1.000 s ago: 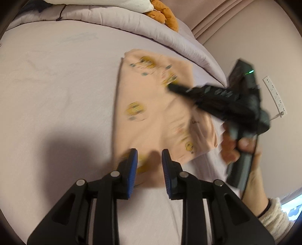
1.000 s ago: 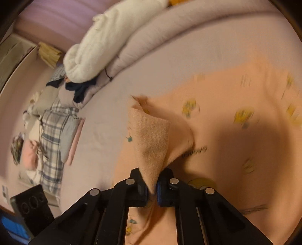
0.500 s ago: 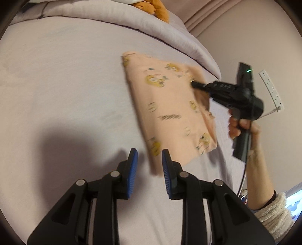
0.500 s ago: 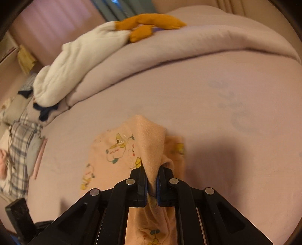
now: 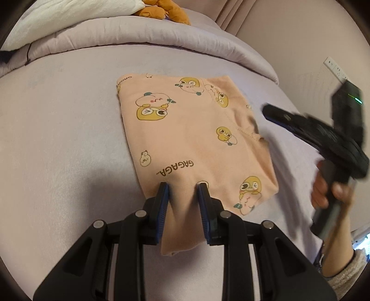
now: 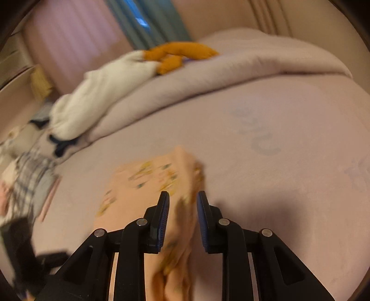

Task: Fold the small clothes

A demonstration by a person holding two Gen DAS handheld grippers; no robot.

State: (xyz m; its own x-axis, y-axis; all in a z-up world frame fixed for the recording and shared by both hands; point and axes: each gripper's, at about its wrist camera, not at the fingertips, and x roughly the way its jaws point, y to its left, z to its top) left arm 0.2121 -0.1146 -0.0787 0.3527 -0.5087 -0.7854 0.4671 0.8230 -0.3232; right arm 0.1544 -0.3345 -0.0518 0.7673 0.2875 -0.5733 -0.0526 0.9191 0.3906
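Bed (image 5: pixel 57 139); folded garment (image 5: pixel 185 129) sharp only leftward

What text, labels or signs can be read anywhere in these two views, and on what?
"GAGAGA..": printed on the peach garment, seen upside down in the left wrist view.
A second print at the garment's far left corner: too small to read.
Faint marks on the bedsheet in the right wrist view: too blurred to read.

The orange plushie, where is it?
In the left wrist view the orange plushie lies at the top, on the rolled duvet beside a white blanket, far behind the peach garment.
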